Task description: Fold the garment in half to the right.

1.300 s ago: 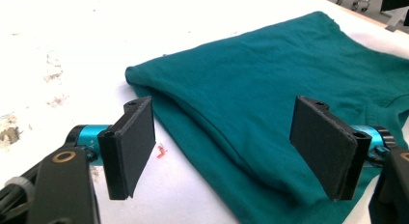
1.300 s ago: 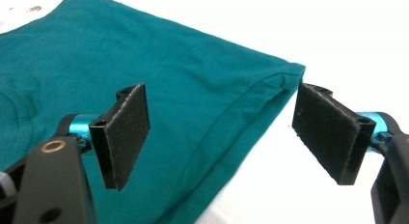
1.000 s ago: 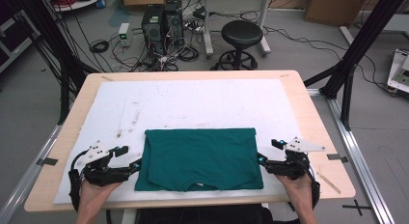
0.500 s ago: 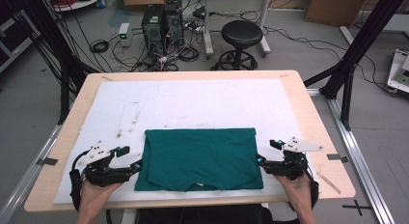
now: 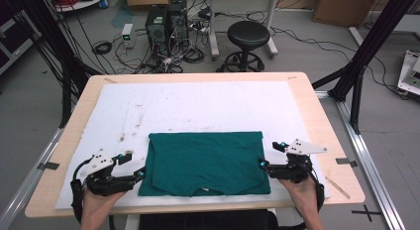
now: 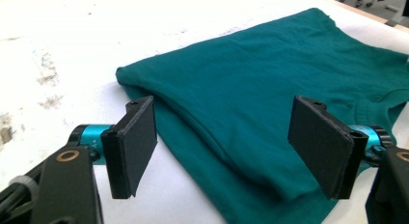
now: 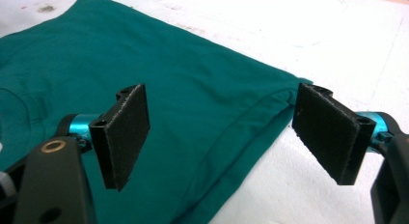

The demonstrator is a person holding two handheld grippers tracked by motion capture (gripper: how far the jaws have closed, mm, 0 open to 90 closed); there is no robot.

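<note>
A dark green T-shirt (image 5: 205, 163) lies folded into a flat rectangle on the white mat (image 5: 208, 106), near the table's front edge. My left gripper (image 5: 134, 165) is at the shirt's left edge, open. In the left gripper view the left gripper (image 6: 226, 142) has its jaws wide apart, with the shirt's folded edge (image 6: 212, 137) lying between them. My right gripper (image 5: 270, 154) is at the shirt's right edge, also open. In the right gripper view the right gripper (image 7: 222, 132) straddles the shirt's edge (image 7: 251, 122), holding nothing.
The mat covers most of the wooden table (image 5: 317, 116). It carries brown stains (image 5: 130, 122) at the left. On the floor behind the table are a black stool (image 5: 247, 34), computer towers (image 5: 166, 22) and cables. Black frame posts (image 5: 366, 51) rise at both sides.
The right gripper has edged slightly left toward the shirt. The left gripper and the shirt have hardly moved.
</note>
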